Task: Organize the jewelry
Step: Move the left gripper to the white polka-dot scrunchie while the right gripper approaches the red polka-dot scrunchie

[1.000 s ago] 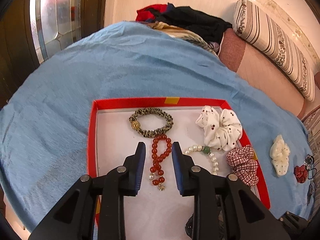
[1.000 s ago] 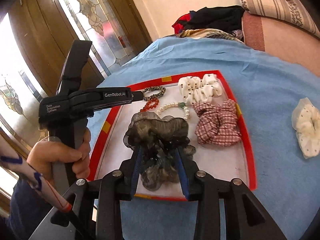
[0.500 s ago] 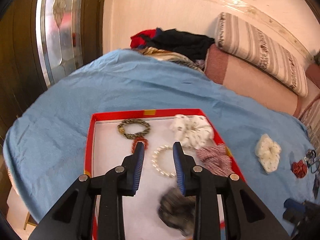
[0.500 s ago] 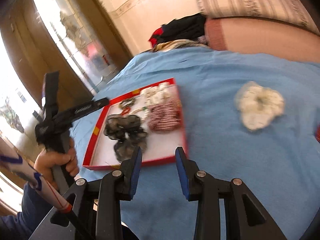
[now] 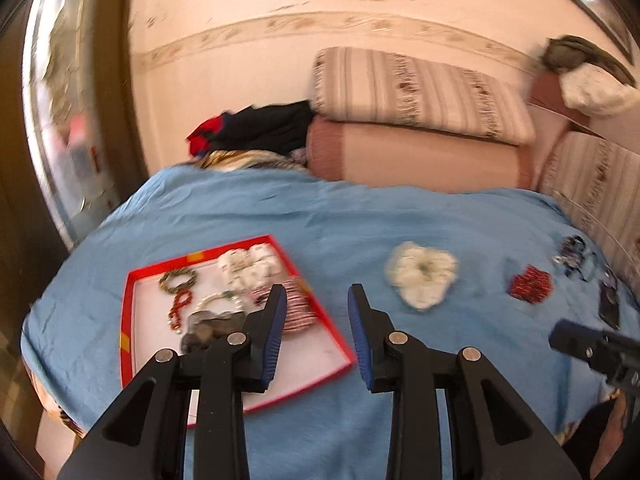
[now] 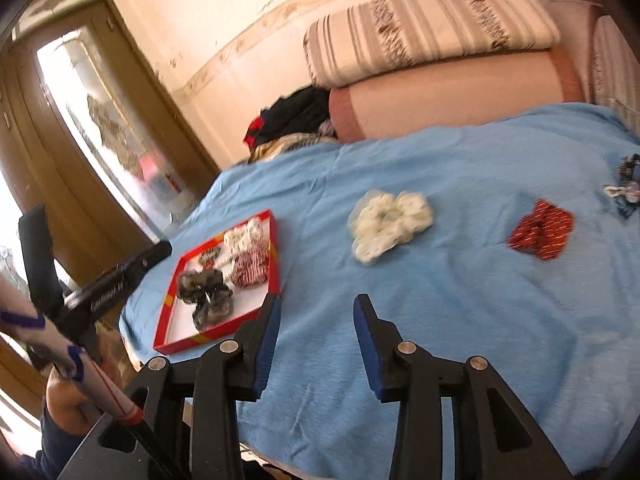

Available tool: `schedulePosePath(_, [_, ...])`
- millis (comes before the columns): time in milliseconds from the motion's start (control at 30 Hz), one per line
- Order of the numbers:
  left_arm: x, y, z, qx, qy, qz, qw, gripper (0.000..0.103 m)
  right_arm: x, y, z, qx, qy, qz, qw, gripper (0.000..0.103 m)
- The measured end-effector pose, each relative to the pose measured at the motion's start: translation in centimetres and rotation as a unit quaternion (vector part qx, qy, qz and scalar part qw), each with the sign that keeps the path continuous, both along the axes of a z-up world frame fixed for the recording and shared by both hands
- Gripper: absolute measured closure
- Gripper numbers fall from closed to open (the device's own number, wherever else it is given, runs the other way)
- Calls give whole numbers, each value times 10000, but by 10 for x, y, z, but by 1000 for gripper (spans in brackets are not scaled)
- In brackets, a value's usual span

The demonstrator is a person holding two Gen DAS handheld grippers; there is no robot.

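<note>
Left gripper (image 5: 316, 316): fingers spread apart, nothing between them; hangs above the blue sheet just past the tray's right edge.
Right gripper (image 6: 316, 326): fingers parted and empty, above bare sheet, with the tray to its left.
Red tray (image 5: 127, 312): shallow, square, red rim, white floor; lies near the bed's left edge, partly behind the left finger in the left wrist view.
In the tray: a leopard-print ring (image 5: 178, 280) and a white dotted scrunchie (image 5: 248, 266) at the far side, a red bead bracelet (image 5: 179, 308), a pearl bracelet (image 5: 218, 300), a red-checked scrunchie (image 6: 249, 267) along the right edge, and a sheer grey ruffled scrunchie (image 6: 205, 294) at the near side.
White scrunchie (image 6: 390, 224): soft, frilled, puffy; lies on the sheet well apart from the tray, ahead of the right fingers and a little to their right.
Red patterned scrunchie (image 6: 541, 229): crumpled cloth, further right on the sheet.
Dark jewelry cluster (image 5: 574, 258): near the bed's right edge; too blurred to tell more.
Bed (image 6: 460, 160): covered in wrinkled blue cloth.
</note>
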State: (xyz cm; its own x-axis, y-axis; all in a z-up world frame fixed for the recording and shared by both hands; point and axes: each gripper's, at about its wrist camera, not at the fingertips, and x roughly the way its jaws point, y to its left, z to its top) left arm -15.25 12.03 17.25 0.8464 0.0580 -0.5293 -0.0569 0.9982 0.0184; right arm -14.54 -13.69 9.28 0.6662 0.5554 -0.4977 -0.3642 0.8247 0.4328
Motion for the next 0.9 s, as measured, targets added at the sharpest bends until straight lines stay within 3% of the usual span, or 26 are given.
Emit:
schedulePosePath(367, [-70,-69,62,458,-768,-509,9947,62,-61,-49,46,331,-625,-326,9970,56])
schedulePosePath(533, [-98,-97,92,570,-1169,-809,9882,58,-91,-69,74,357,-948,-516,9935,55])
schedulePosePath(633, [-111,-111,107,624,-1358,-988,9838,52,-105,-82,94,345,-1171,-655,9904,48])
schedulePosePath(900, [-108,-129,125,474,-1549,-1385,9770,47,-126,-100,141,218,-1680,-1009,9804,39])
